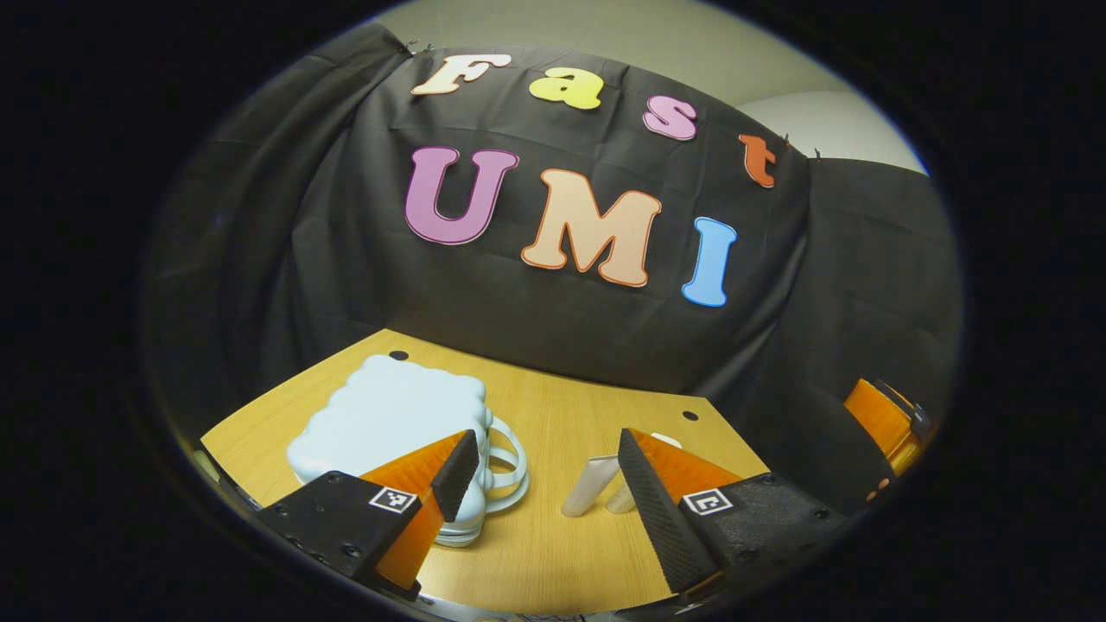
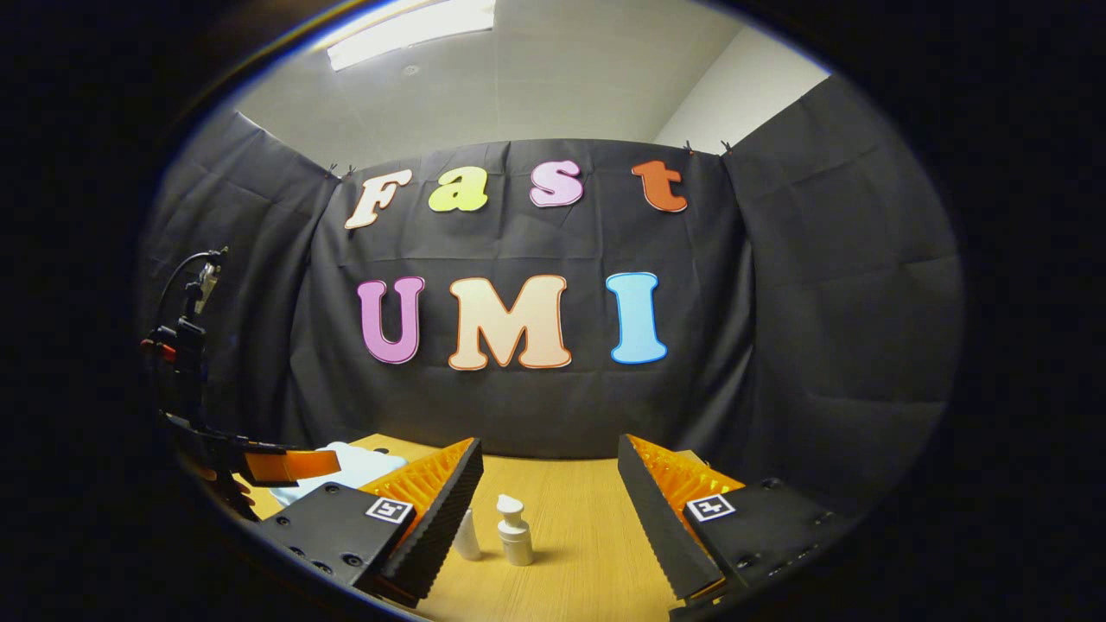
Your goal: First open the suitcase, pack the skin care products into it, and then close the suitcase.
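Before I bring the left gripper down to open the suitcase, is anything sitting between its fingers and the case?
Nothing visible blocks it. The left gripper is open above the wooden table, and the closed pale blue scalloped suitcase lies just ahead by its left finger. The white skincare tube stands off to the right, apart from the case.

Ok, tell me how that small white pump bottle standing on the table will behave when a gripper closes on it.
The pump bottle stands upright on a narrow base with a taller pump head, so a sideways nudge would probably tip it. Its body looks round and smooth, so it may roll once down and could slip in the gripper. It looks small, likely light. A white tube stands close beside it and might get knocked.
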### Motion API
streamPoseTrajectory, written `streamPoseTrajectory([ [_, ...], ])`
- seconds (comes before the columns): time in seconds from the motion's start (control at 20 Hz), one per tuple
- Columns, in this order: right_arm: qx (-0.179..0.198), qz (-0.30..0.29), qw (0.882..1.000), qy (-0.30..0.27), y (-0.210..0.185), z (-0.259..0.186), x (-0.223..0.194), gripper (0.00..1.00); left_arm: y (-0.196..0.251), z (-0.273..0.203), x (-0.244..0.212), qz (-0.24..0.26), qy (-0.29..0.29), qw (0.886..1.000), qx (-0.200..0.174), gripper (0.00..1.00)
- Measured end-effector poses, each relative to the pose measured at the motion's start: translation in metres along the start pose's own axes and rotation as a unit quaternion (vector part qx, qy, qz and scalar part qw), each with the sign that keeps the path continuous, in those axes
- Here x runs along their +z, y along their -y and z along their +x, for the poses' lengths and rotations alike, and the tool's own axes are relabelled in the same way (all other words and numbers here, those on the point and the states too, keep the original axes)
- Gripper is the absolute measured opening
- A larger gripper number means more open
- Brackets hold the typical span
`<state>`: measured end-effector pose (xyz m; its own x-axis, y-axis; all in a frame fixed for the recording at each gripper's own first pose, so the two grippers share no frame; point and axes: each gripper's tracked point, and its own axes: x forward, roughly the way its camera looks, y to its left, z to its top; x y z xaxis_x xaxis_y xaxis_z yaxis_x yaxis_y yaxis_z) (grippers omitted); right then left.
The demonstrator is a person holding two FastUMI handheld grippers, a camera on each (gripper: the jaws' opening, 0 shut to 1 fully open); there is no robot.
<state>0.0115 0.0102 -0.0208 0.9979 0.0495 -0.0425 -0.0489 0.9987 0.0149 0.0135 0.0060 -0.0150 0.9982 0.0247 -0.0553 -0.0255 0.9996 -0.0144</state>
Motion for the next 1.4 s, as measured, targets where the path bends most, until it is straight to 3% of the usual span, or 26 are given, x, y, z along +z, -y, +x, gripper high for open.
streamPoseTrajectory([
  [0.35,0.005,0.009,1.000,-0.020,0.001,0.002,-0.017,0.98,-0.005,0.036,-0.012,-0.026,-0.055,0.998,-0.008,0.95],
  [0.55,0.001,0.020,0.999,-0.035,0.007,0.000,-0.029,0.98,-0.007,0.069,-0.017,0.001,-0.089,0.996,-0.008,0.95],
  [0.8,0.003,0.027,0.998,-0.048,0.008,-0.002,-0.038,0.98,-0.002,0.109,-0.040,0.006,-0.164,0.986,-0.027,0.95],
  [1.0,0.013,0.033,0.998,-0.054,0.003,-0.005,-0.042,0.98,-0.012,0.137,-0.050,-0.011,-0.203,0.979,-0.006,0.95],
  [1.1,0.017,0.032,0.998,-0.056,0.002,-0.005,-0.043,0.98,-0.015,0.148,-0.060,-0.016,-0.231,0.973,-0.004,0.92],
  [1.15,0.018,0.033,0.998,-0.057,0.003,-0.007,-0.045,0.98,-0.015,0.154,-0.068,-0.020,-0.248,0.969,-0.003,0.95],
  [1.4,0.030,0.054,0.997,-0.051,-0.003,-0.009,-0.038,0.99,-0.024,0.175,-0.110,-0.025,-0.344,0.938,0.018,0.95],
])
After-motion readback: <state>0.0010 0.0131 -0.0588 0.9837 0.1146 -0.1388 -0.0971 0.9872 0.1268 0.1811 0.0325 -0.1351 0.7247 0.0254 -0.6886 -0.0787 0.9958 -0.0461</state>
